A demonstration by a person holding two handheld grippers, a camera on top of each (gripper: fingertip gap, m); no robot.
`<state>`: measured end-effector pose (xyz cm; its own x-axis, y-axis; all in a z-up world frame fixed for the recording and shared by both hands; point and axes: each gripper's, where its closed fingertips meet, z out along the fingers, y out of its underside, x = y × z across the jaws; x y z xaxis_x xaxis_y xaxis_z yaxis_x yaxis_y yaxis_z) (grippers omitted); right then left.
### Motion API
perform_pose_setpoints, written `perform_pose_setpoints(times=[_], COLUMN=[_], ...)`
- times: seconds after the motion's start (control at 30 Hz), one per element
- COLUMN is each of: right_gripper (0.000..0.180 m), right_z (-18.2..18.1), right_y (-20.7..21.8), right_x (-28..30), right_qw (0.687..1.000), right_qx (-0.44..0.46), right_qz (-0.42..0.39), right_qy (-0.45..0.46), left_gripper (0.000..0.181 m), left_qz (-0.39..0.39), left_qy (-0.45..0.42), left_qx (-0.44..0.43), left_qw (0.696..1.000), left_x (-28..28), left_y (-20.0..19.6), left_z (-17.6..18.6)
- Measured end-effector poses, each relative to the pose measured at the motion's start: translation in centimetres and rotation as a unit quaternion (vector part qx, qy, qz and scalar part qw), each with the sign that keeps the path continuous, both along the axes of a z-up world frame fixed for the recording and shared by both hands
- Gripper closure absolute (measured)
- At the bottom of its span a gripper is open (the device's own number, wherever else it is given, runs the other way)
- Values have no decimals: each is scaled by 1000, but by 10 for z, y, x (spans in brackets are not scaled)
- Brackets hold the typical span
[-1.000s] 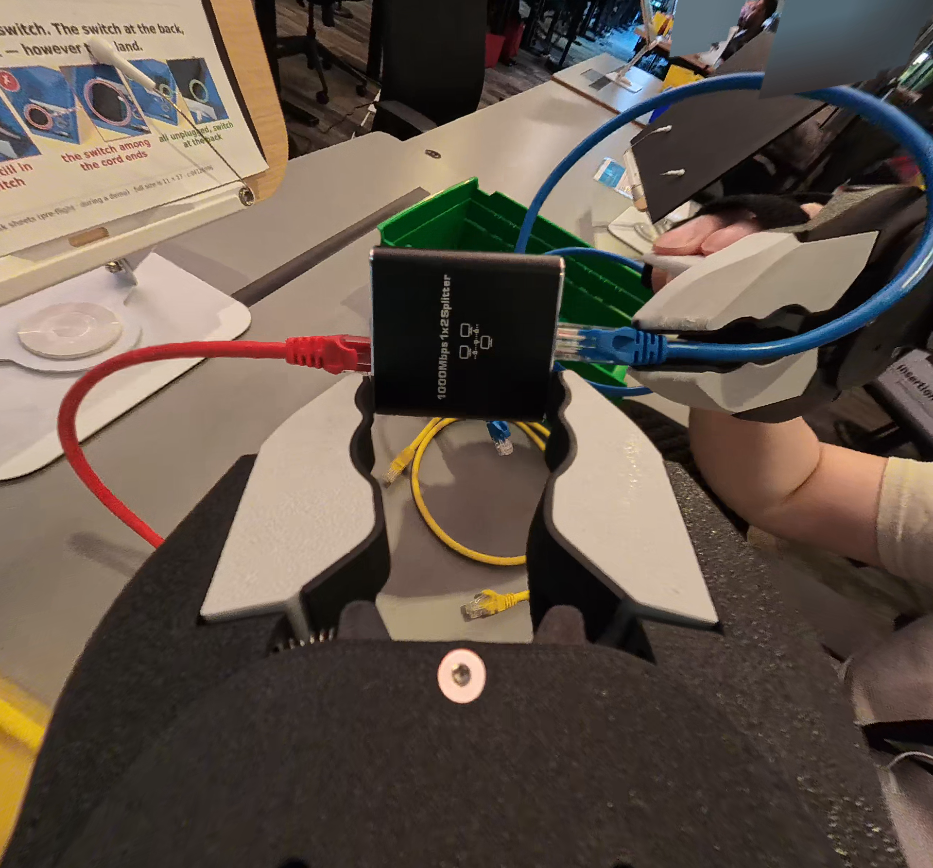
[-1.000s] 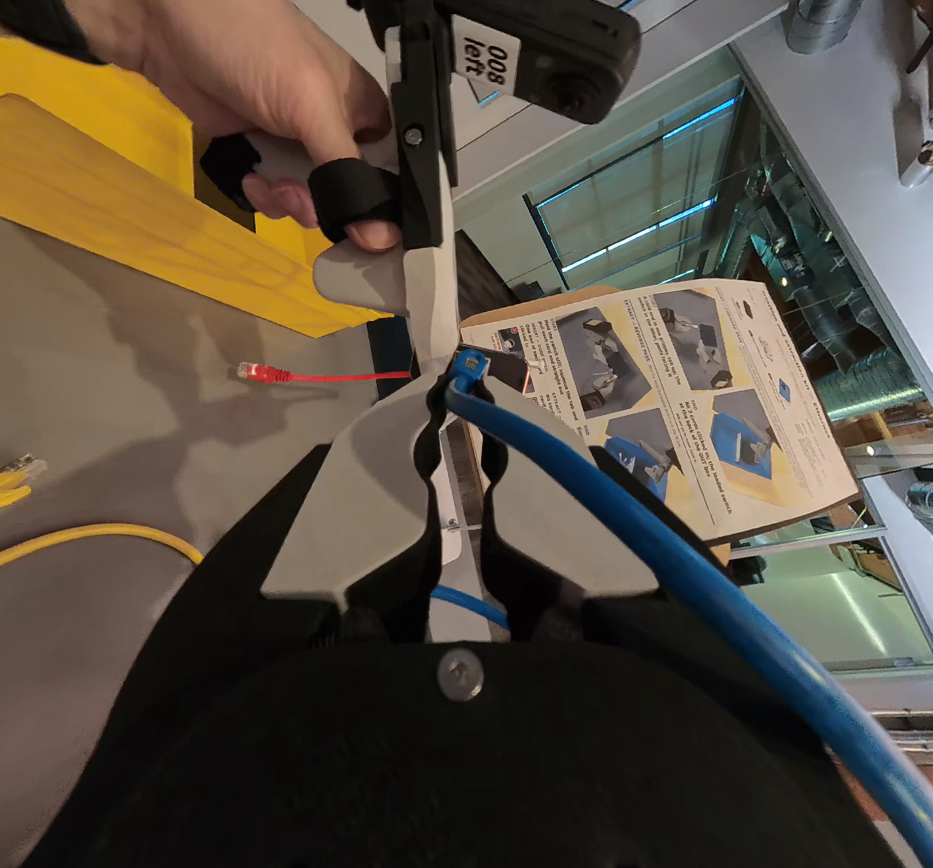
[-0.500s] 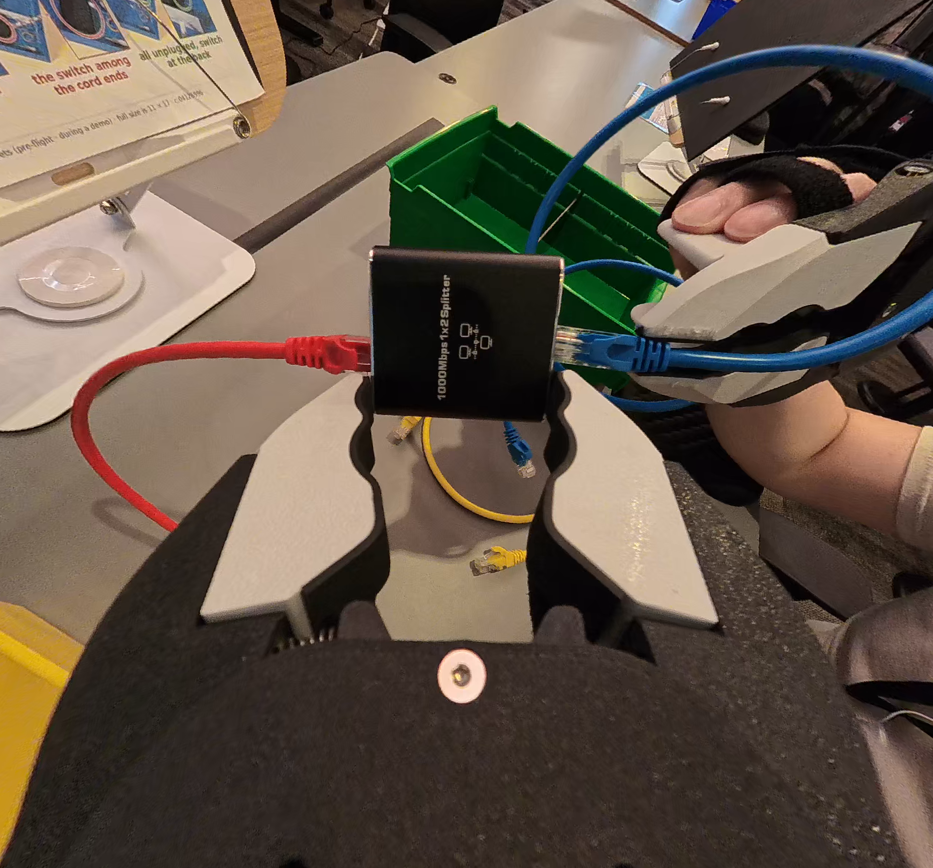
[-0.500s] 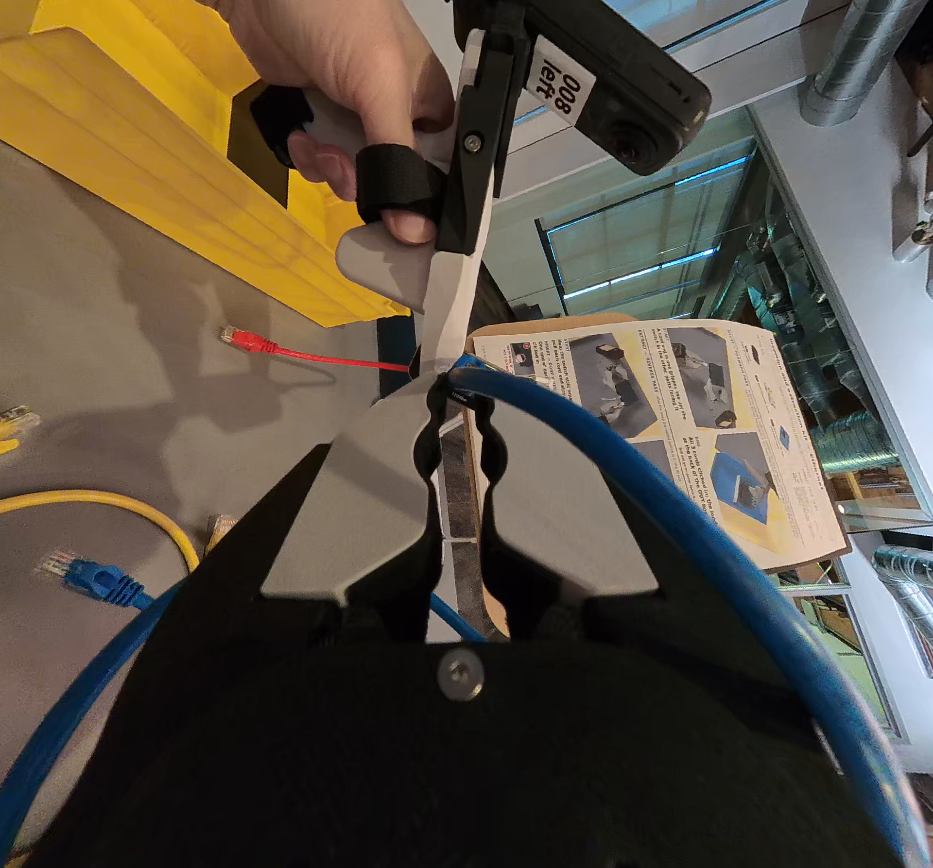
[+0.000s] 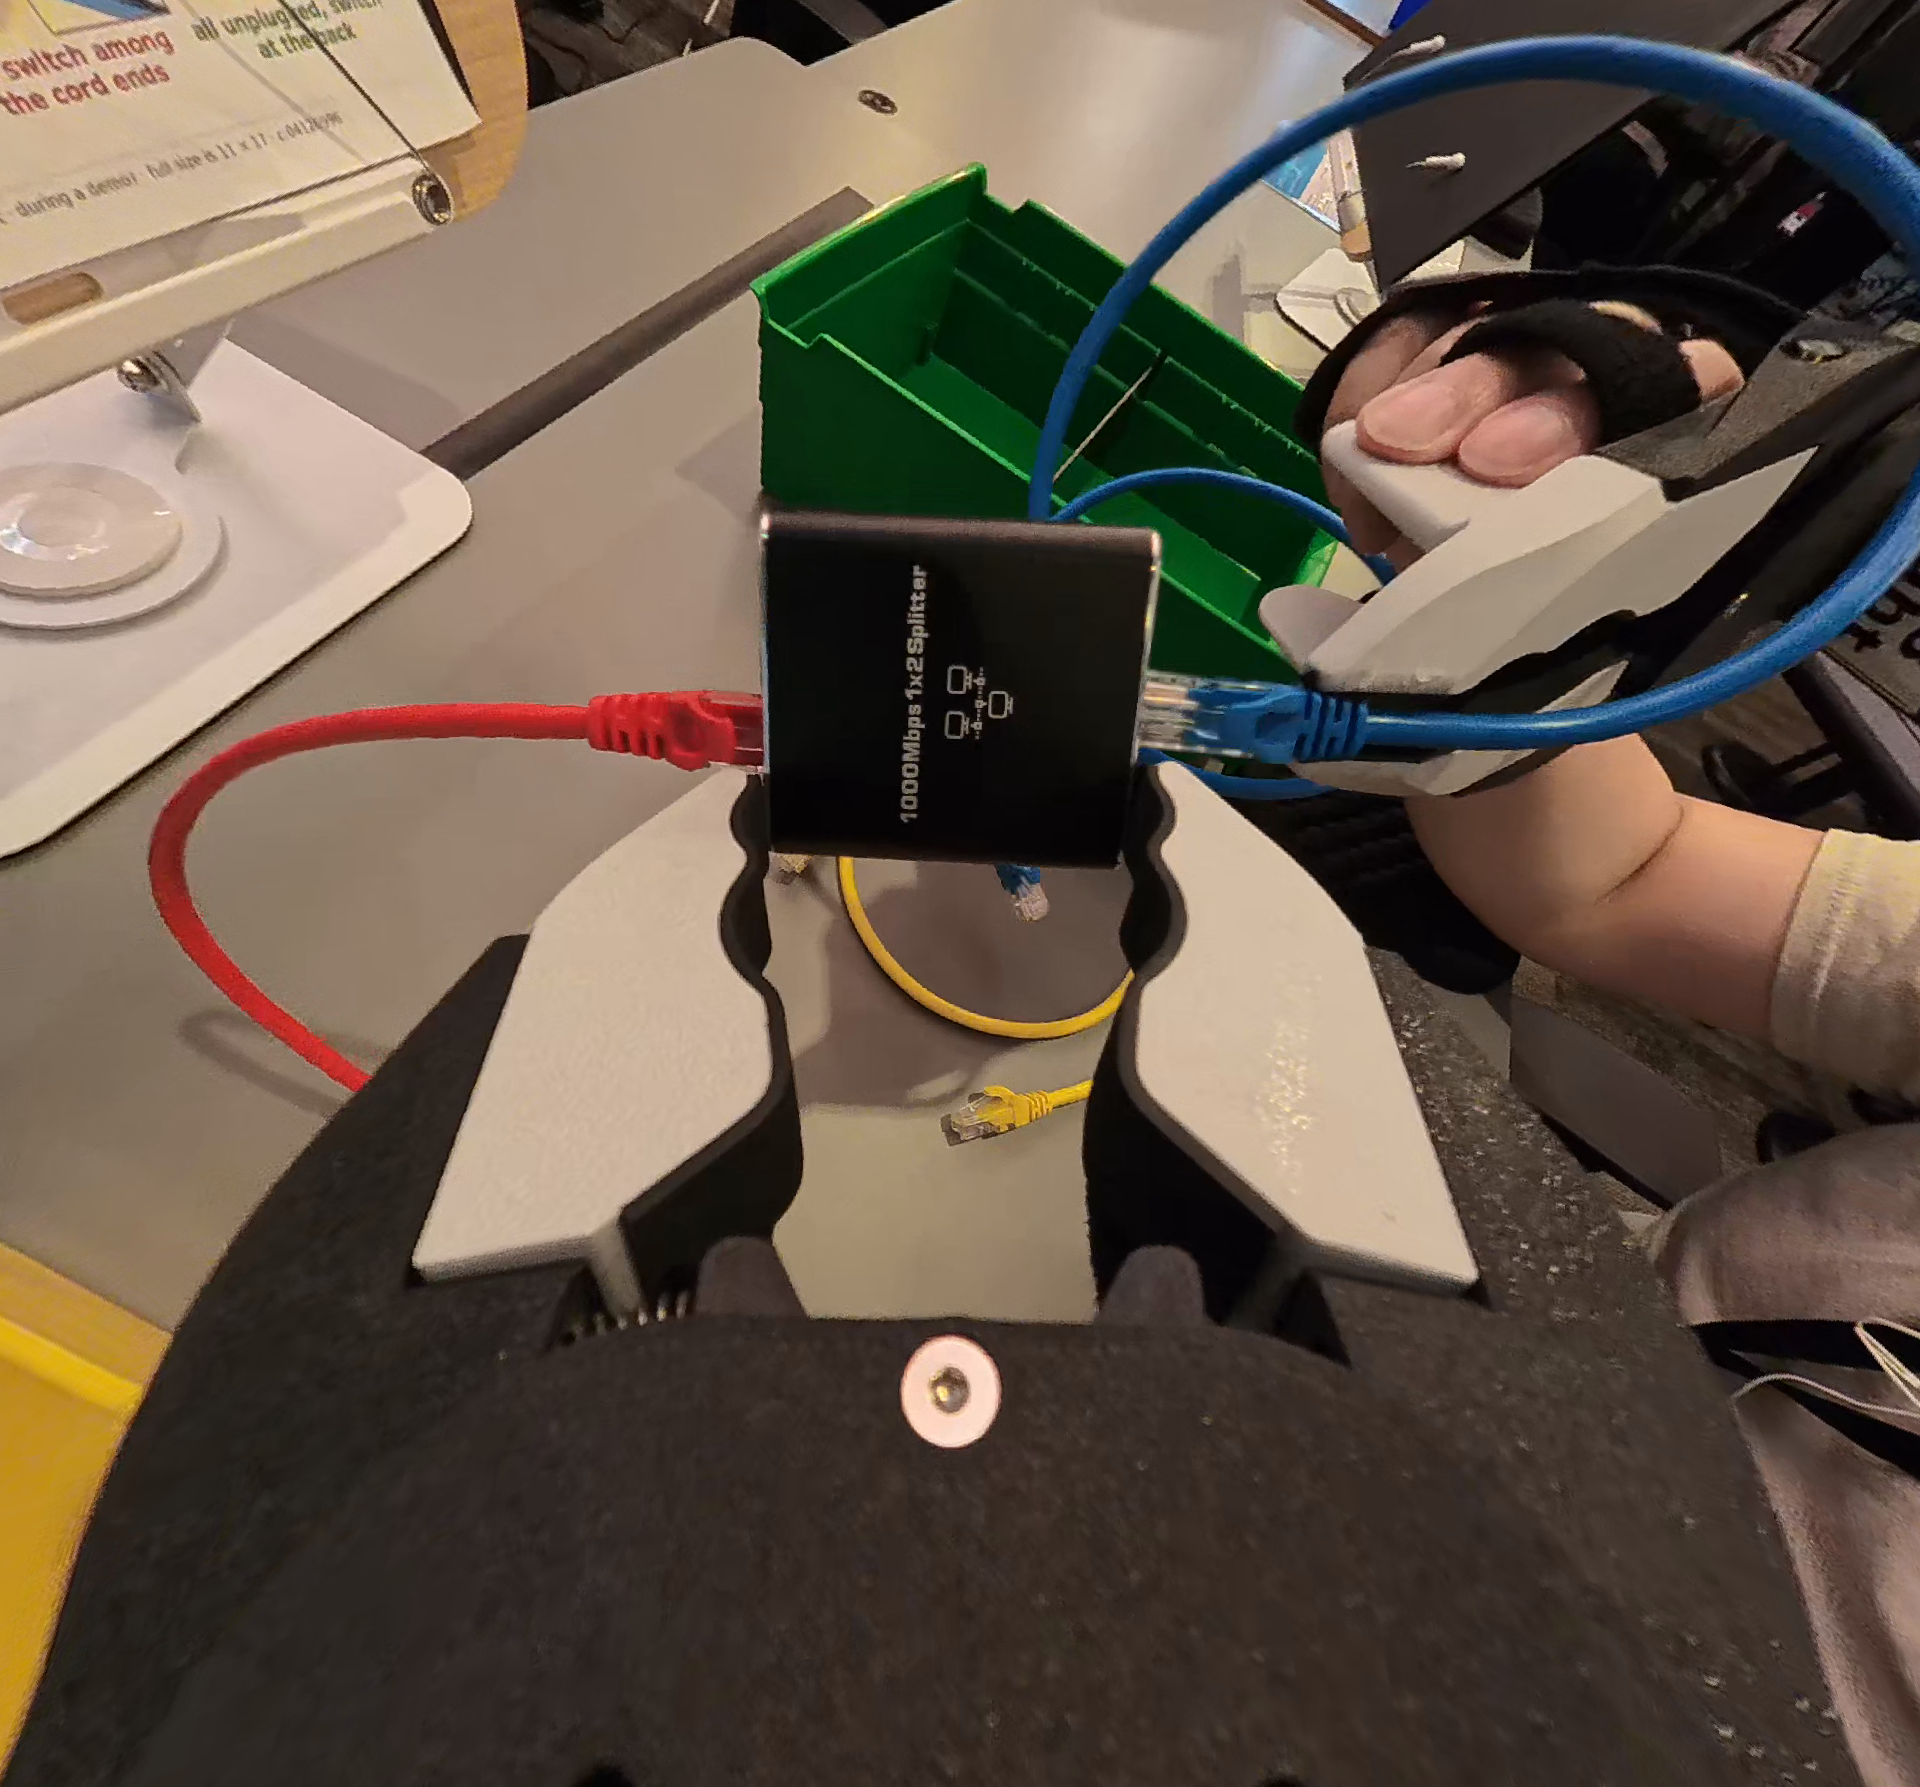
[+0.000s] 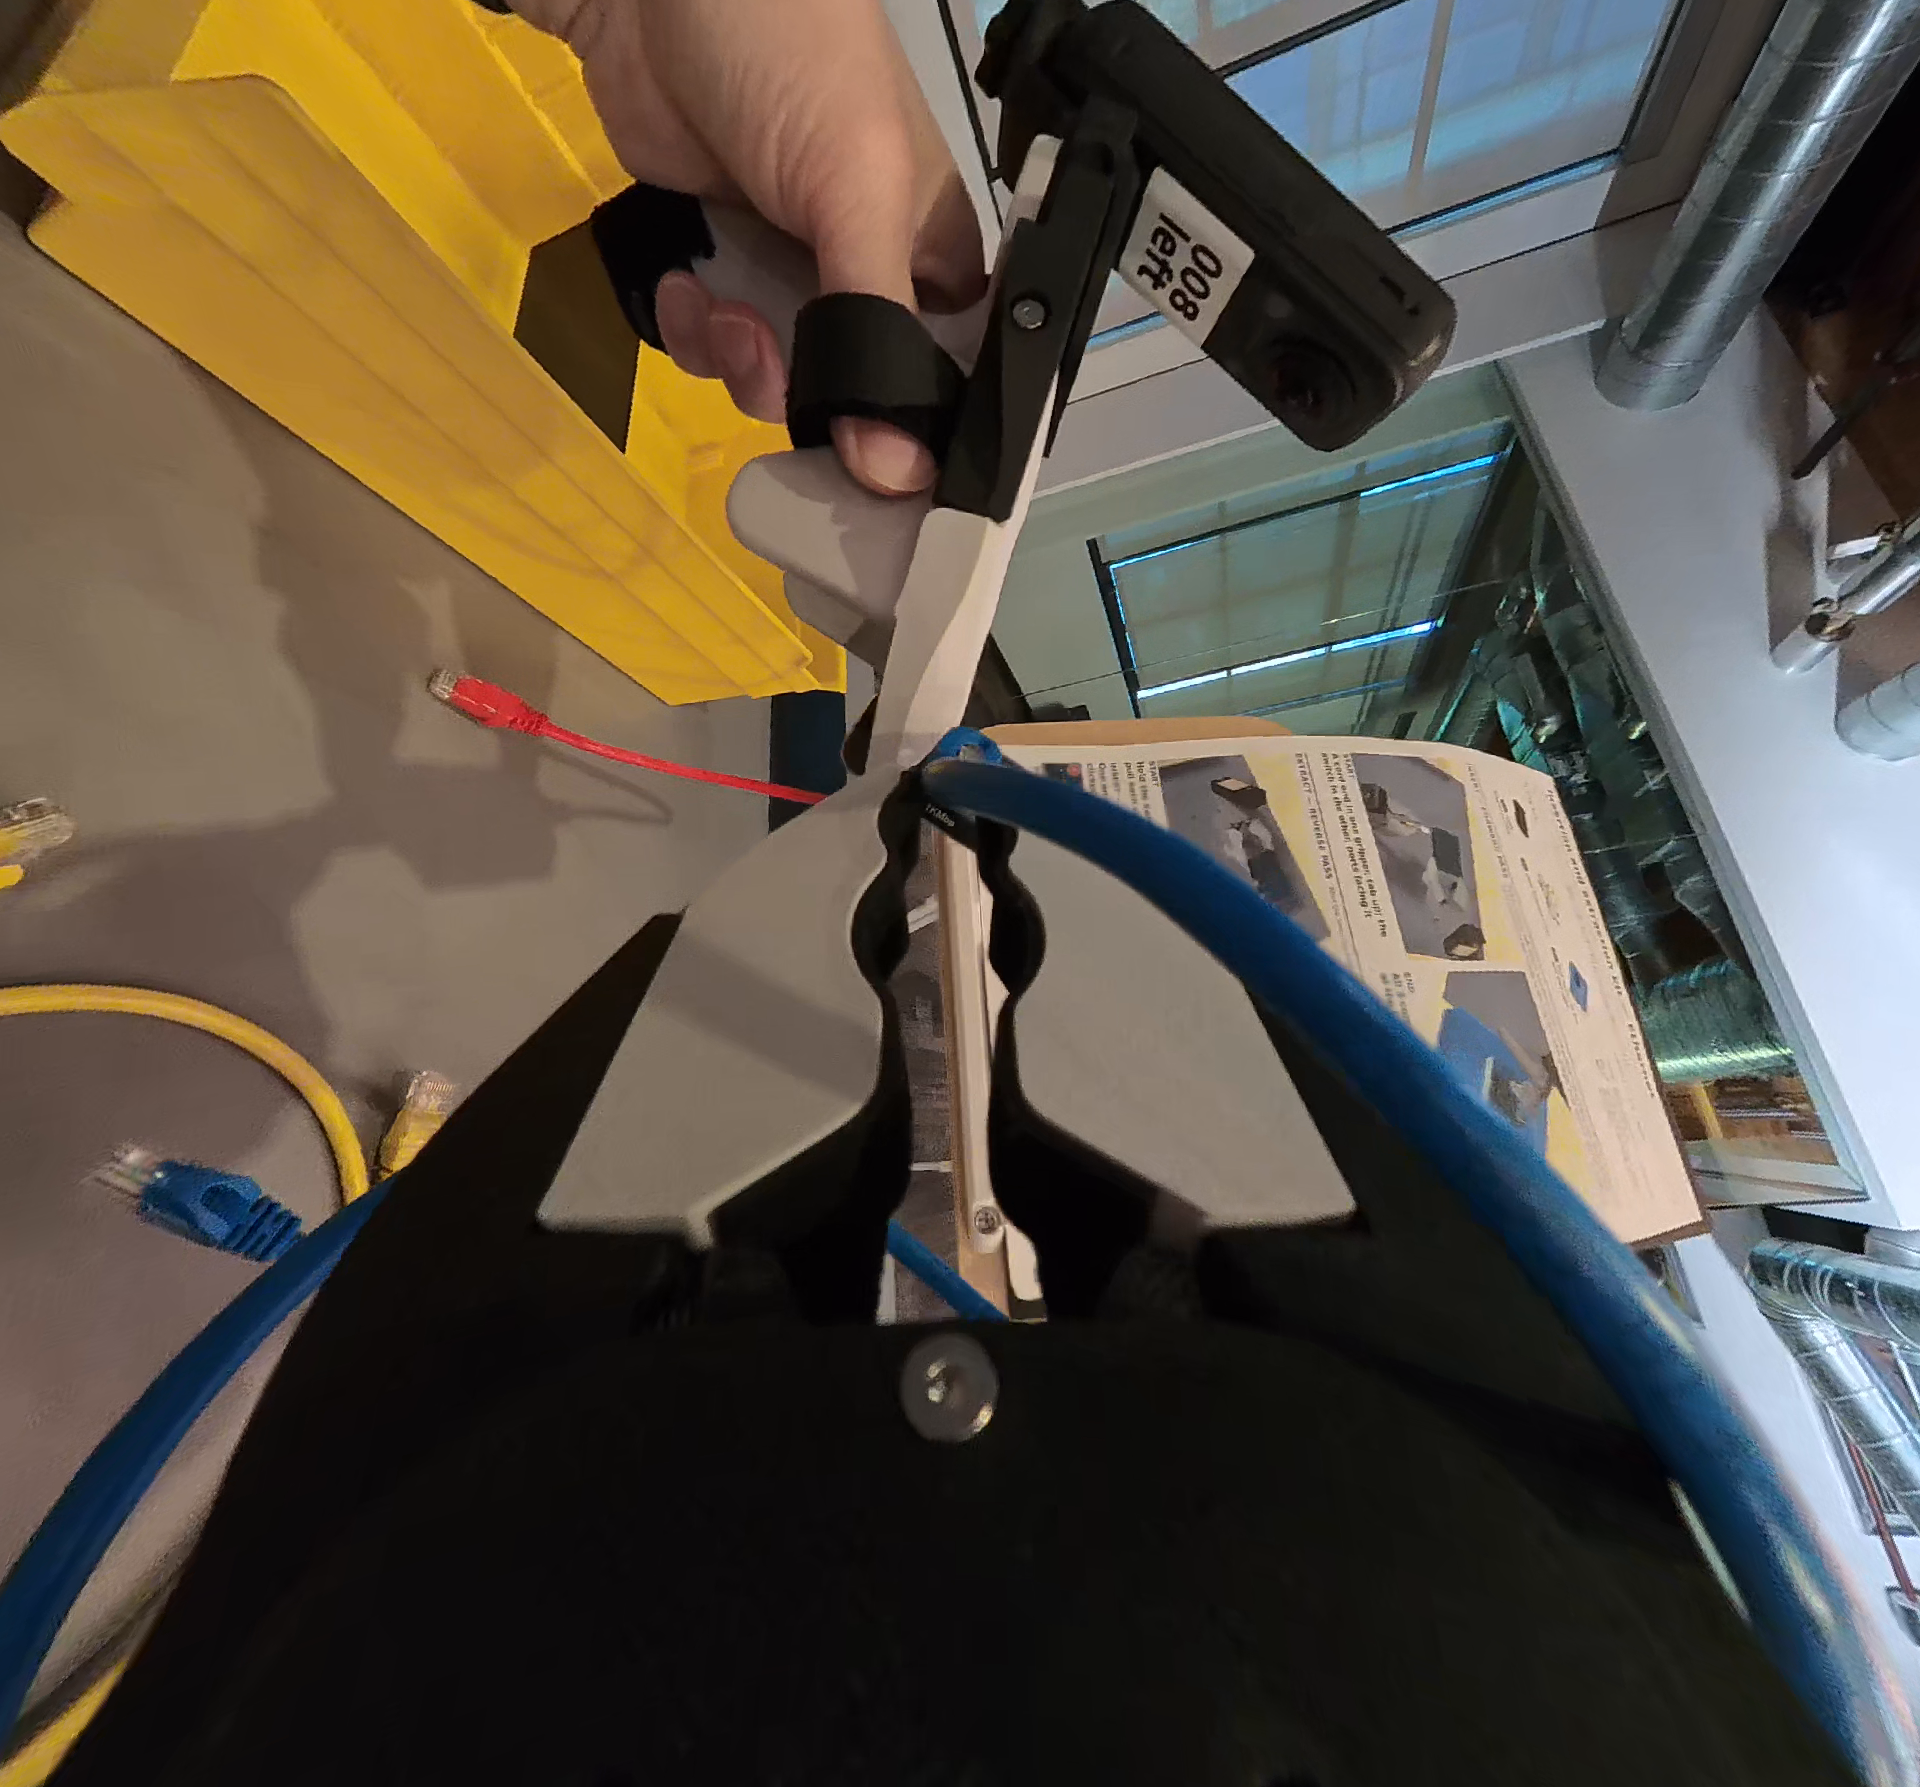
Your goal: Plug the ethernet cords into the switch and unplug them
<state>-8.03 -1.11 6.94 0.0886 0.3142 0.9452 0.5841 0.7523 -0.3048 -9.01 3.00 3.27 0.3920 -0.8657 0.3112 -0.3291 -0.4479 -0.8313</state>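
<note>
The black box-shaped switch [image 5: 956, 688] hides part of the yellow cable loop [image 5: 966, 1005] on the table. The red cable [image 5: 343, 771] vanishes behind the left gripper's black body, and the blue cable's [image 6: 1351, 1041] plug is pinched out of sight in the right wrist view.

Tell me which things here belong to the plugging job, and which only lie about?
In the job:
- small black box switch, clamped in left gripper
- red ethernet cord, plugged in
- blue ethernet cord, pinched by right gripper
- yellow ethernet cord, loose on table

Lying about:
- green plastic bin
- yellow plastic bin
- printed instruction board
</note>
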Motion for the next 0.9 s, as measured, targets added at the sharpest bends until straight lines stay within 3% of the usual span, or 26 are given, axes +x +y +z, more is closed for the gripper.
perform_pose_setpoints(times=[0.9], right_gripper=[169], right_z=[15], right_y=[5], right_x=[10], right_qw=[995], right_qx=[-49], right_qz=[0], right_qy=[82], left_gripper=[115], left_qz=[23], left_qy=[-38], left_qx=[81], left_qw=[996], left_x=[11], left_y=[0], left_z=[21])
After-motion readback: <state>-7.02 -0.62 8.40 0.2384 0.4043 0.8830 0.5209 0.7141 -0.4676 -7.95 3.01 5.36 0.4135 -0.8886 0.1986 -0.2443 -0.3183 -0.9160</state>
